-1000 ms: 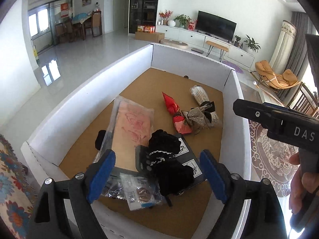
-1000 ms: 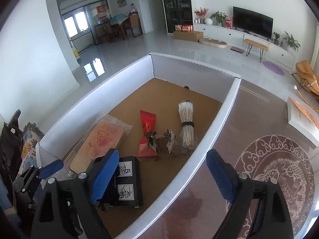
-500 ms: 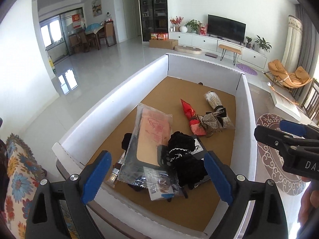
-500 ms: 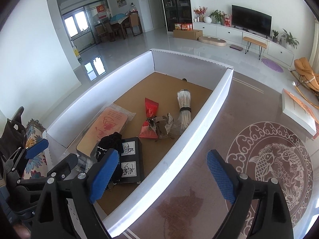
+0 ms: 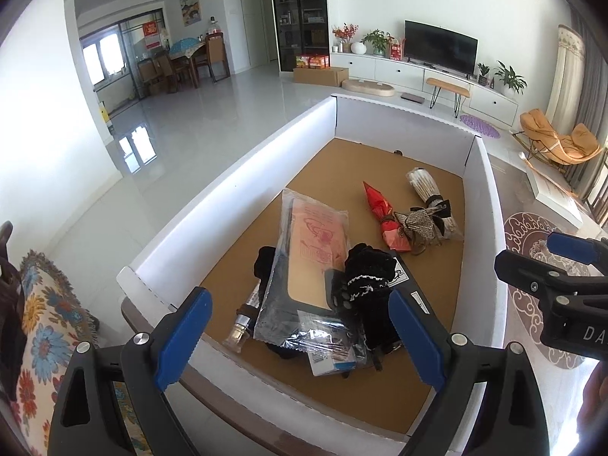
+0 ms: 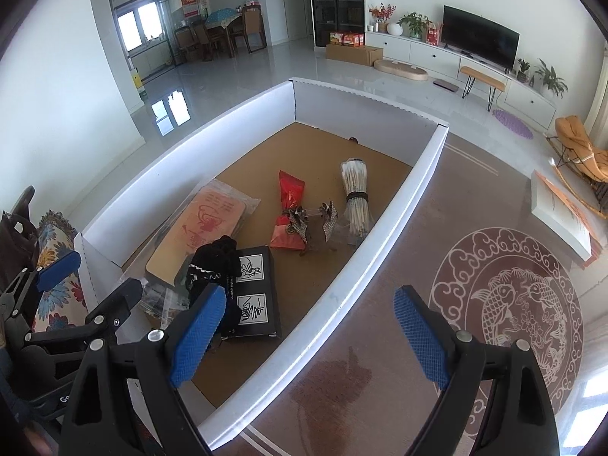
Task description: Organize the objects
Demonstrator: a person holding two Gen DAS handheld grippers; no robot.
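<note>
A white-walled box (image 5: 212, 209) (image 6: 190, 174) with a brown floor holds the objects. They are a pink board in a clear bag (image 5: 315, 243) (image 6: 205, 224), a black cloth (image 5: 368, 277) (image 6: 216, 262) lying on a black labelled case (image 6: 254, 304), a red packet (image 5: 380, 209) (image 6: 290, 205), a patterned bow (image 5: 418, 224), a tied bundle of pale sticks (image 5: 429, 190) (image 6: 355, 193) and a small bottle (image 5: 241, 326). My left gripper (image 5: 300, 330) hangs open above the box's near end, holding nothing. My right gripper (image 6: 307, 328) is open and empty over the box's right wall.
Clear plastic packets (image 5: 326, 345) lie at the near end of the box. A flowered cushion (image 5: 45, 334) sits to the left. To the right is a brown surface with a round fish emblem (image 6: 509, 315) and a white book (image 6: 562, 220).
Both grippers have drawn back from the box, so more of its near wall and outside shows. The left jaws stand a little wider than a second ago.
</note>
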